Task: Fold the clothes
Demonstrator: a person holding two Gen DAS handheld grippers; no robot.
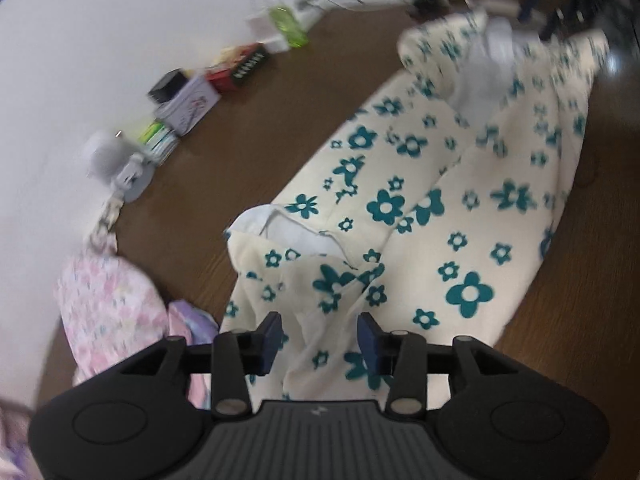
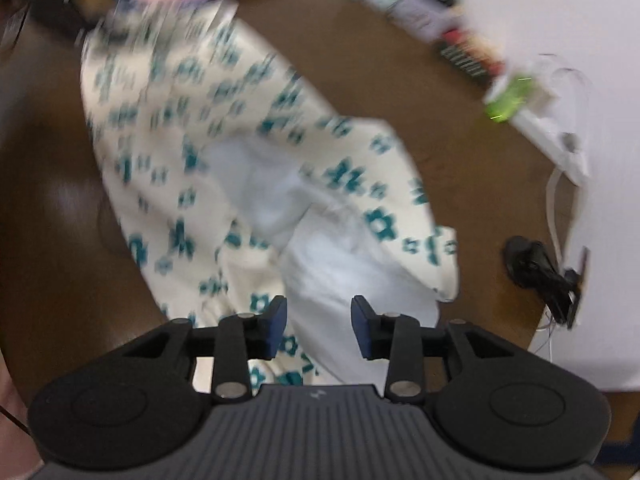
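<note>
- Left gripper, jaws spread wide and holding nothing, over the flowered garment at lower centre.
- Right gripper, equally wide and empty-handed, above its white lining.

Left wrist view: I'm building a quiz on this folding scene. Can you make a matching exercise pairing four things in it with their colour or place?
Things:
1. floral garment
2. pink patterned cloth
3. green translucent item
4. left gripper

Descriptions:
A. bright green, by the wall at the table's far edge
B. cream with teal flowers, spread across the brown table
C. open, over the garment's near end
D. bunched up at the table's left edge

Pairs: 1-B, 2-D, 3-A, 4-C
</note>
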